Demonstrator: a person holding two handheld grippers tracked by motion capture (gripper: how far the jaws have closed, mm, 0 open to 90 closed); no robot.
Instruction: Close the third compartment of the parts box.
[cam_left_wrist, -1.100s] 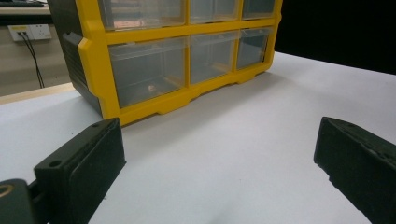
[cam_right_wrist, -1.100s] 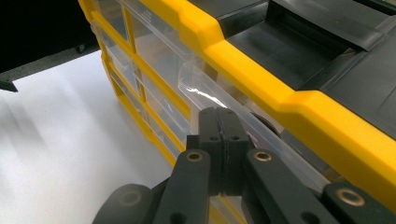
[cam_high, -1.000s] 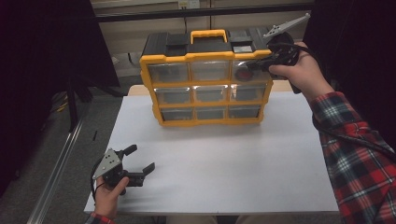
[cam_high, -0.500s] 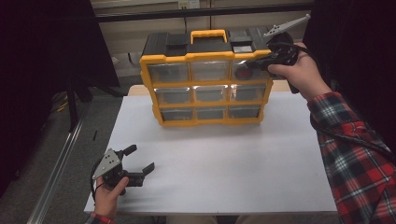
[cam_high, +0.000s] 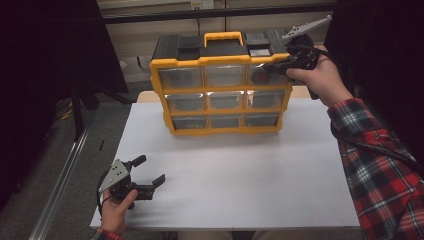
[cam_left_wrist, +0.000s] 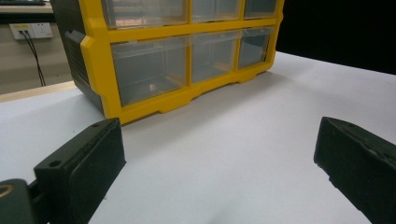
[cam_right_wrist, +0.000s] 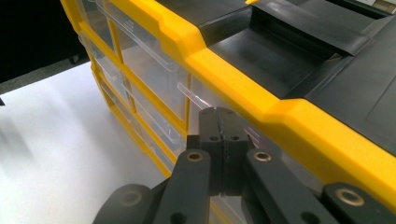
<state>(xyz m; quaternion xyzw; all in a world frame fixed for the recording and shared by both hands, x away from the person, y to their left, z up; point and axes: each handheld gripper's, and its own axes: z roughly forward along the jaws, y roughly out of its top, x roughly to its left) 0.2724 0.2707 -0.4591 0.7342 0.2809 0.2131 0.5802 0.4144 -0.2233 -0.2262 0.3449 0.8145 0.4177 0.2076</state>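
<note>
A yellow and black drawer organizer (cam_high: 221, 91) with several clear drawers stands upright at the back of the white table (cam_high: 240, 175). My right gripper (cam_high: 268, 68) is shut, its tips against the clear front lip of the top right drawer (cam_high: 263, 75). In the right gripper view the jaws are pressed together at that lip (cam_right_wrist: 196, 98), under the organizer's yellow rim (cam_right_wrist: 233, 74); whether the lip is pinched I cannot tell. My left gripper (cam_high: 149, 170) rests near the table's front left corner, open and holding nothing. In the left gripper view it (cam_left_wrist: 217, 158) faces the organizer's bottom drawers (cam_left_wrist: 149, 70).
The table's left edge drops to a grey floor with a metal rail (cam_high: 60, 180). A black handle recess and a yellow carry handle (cam_high: 224, 36) top the organizer. White tabletop stretches between the organizer and my left gripper.
</note>
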